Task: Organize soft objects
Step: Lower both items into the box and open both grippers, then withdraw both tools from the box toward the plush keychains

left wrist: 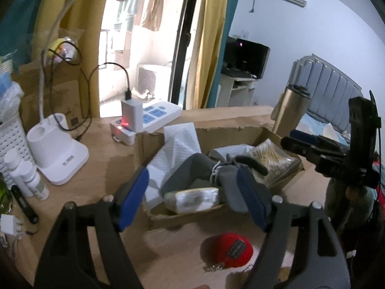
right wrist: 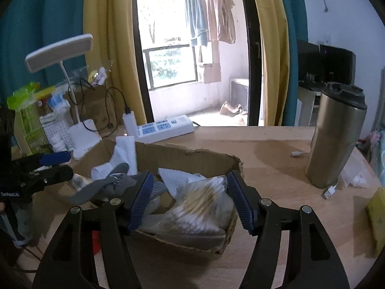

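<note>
My left claw (left wrist: 192,198) is spread wide, blue pads apart, nothing pinched; the grey sock (left wrist: 190,173) shows between and beyond the pads but lies in the cardboard box (left wrist: 204,132), not pressed by either pad. Right claw (right wrist: 190,201) likewise gapes, no grip; the bag of cotton swabs (right wrist: 202,207) sits in the gap past the pads, resting in the box's near corner, touching neither pad as far as I can tell. Judging from that, both items are dropped and I'm clear of them. Box works as the collection bin, so the soft stuff is bunched there: sock draped over a wrapped tissue pack (left wrist: 192,197) near the front wall, white paper towel (left wrist: 178,139) leaning up the back-left wall, swab bag at the right end. Outward on the surface (left wrist: 101,168): red cap (left wrist: 226,248) lies just in front of the box, outside it, below my left claw — probably the next soft thing to go in. Hard stuff stays out: steel tumbler (right wrist: 336,134) well right of the box, power strip (right wrist: 166,127) behind it, lamp base (left wrist: 57,156) and white bottles (left wrist: 24,175) off left. In the left view the right claw shows at the far right, over the box's right end.
</note>
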### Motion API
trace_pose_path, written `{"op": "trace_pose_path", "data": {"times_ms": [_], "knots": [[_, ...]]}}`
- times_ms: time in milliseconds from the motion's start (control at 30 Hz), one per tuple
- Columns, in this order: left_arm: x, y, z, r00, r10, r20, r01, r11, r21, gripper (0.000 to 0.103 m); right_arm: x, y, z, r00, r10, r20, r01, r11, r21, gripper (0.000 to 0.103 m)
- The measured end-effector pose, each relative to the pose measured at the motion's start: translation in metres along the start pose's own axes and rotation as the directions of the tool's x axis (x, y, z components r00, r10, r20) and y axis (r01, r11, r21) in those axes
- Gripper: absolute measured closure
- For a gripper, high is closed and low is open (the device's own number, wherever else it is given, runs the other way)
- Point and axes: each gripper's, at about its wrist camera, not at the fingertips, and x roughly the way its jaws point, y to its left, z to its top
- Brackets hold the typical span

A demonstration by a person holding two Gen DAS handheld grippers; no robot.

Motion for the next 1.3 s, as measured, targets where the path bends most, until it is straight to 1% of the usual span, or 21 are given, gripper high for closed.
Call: {"op": "trace_pose_path", "data": {"times_ms": [33,367,667,767,833,1067,1300], "knots": [[-0.003,0.001,-0.001,1.000,0.003,0.003,-0.003,1.000,-0.005,0.026,-0.002,0.001,0.000,1.000,0.015,0.000,-0.015,1.000,0.013,0.035],[-0.030,0.006,-0.010,0.999,0.035,0.018,-0.034,0.999,-0.033,0.026,-0.017,0.020,0.000,0.998,0.066,0.014,-0.067,0.998,0.023,0.035],[-0.056,0.002,-0.019,0.998,0.037,0.044,-0.034,0.998,-0.050,0.026,-0.040,0.038,0.000,0.994,0.104,0.030,-0.104,0.995,-0.008,0.035],[-0.063,0.004,-0.024,0.998,0.052,0.045,-0.050,0.997,-0.050,0.026,-0.046,0.046,-0.002,0.993,0.117,0.029,-0.116,0.993,-0.019,0.035],[-0.067,0.007,-0.028,0.996,0.074,0.044,-0.072,0.996,-0.048,0.026,-0.050,0.051,-0.005,0.992,0.125,0.024,-0.124,0.992,-0.033,0.035],[-0.076,0.017,-0.044,0.996,0.084,0.023,-0.082,0.992,-0.095,0.026,-0.054,0.072,-0.018,0.989,0.149,-0.013,-0.149,0.984,-0.095,0.035],[-0.084,0.020,-0.060,0.994,0.107,-0.001,-0.106,0.988,-0.114,0.026,-0.055,0.082,-0.028,0.982,0.184,-0.047,-0.188,0.977,-0.096,0.035]]}}
